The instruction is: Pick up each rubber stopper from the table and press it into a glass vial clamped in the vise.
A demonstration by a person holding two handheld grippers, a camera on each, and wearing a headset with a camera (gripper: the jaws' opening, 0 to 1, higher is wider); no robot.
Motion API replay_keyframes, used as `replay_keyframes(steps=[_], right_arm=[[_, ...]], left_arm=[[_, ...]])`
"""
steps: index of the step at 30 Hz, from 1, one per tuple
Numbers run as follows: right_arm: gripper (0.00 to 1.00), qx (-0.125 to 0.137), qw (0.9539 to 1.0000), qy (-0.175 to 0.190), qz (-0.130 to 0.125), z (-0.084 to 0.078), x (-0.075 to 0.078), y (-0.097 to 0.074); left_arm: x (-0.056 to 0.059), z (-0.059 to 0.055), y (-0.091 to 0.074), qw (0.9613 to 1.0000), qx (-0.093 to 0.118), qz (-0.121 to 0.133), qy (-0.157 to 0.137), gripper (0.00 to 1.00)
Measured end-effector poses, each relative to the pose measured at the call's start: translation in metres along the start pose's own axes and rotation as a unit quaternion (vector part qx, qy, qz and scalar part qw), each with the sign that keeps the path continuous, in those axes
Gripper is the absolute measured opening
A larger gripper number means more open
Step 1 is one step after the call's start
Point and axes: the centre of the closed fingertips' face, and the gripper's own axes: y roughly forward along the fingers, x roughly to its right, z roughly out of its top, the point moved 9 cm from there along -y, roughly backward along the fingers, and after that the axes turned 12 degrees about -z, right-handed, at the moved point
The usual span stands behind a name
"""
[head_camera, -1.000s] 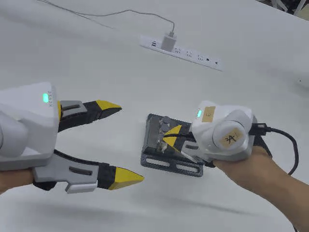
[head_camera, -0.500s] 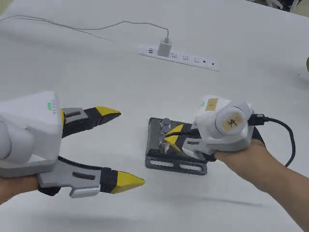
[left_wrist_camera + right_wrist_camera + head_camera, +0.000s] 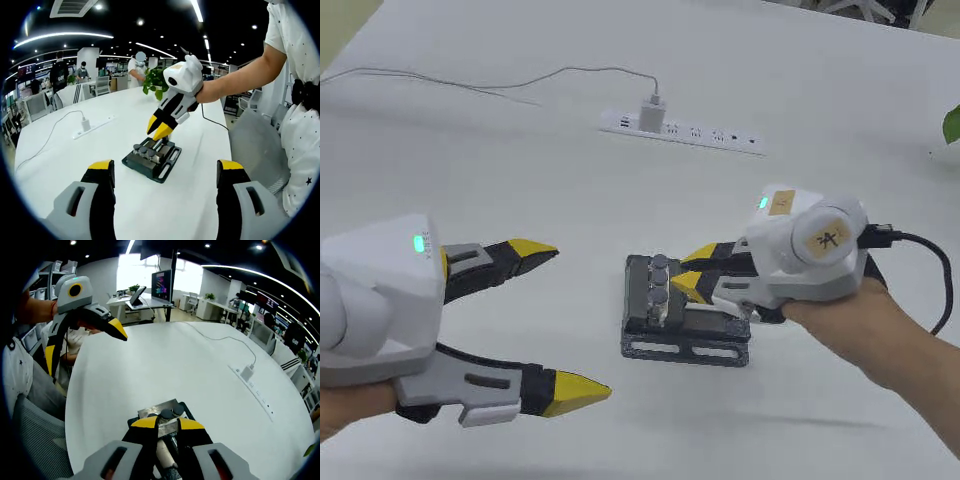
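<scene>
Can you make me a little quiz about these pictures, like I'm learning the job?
1. True or false: the left tool has its jaws wide apart.
2. What is plugged into the power strip? A) a white charger B) a lamp C) a fan
3. Fill in: the ___ tool hangs over the vise.
Key: 1 true; 2 A; 3 right tool.
</scene>
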Motion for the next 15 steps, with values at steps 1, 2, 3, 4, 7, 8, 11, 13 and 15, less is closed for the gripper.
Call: replay_keyframes(steps=[1,2,3,4,7,8,11,13,15], right_arm=[[0.13,0.005,1.0000,0.007,-0.005,-0.003,0.002,-0.005],[0.14,0.008,0.9999,0.010,-0.008,-0.005,0.003,-0.009],[0.16,0.008,0.9998,0.016,-0.011,-0.009,0.005,-0.014],[0.18,0.009,0.9997,0.020,-0.013,-0.013,0.007,-0.017],[0.25,0.012,0.9993,0.028,-0.019,-0.024,0.010,-0.029],[0.27,0.012,0.9992,0.032,-0.020,-0.030,0.011,-0.034],[0.33,0.016,0.9988,0.041,-0.023,-0.041,0.012,-0.046],[0.39,0.022,0.9981,0.052,-0.024,-0.048,0.013,-0.053],[0.45,0.029,0.9976,0.057,-0.026,-0.053,0.013,-0.058]], left_arm=[[-0.001,0.000,0.001,1.0000,-0.004,-0.001,0.000,0.83],[-0.001,-0.001,0.001,1.0000,-0.005,-0.001,0.000,0.83],[-0.001,-0.001,0.002,1.0000,-0.007,-0.003,0.001,0.85],[-0.001,-0.001,0.002,0.9999,-0.009,-0.004,0.003,0.85],[-0.003,0.000,0.003,0.9999,-0.013,-0.006,0.003,0.88],[-0.004,-0.001,0.004,0.9999,-0.016,-0.007,0.002,0.89],[-0.003,-0.004,0.007,0.9995,-0.026,-0.015,0.005,0.92],[-0.002,-0.005,0.010,0.9994,-0.031,-0.018,0.004,0.95],[-0.003,-0.006,0.011,0.9992,-0.034,-0.019,0.004,0.97]])
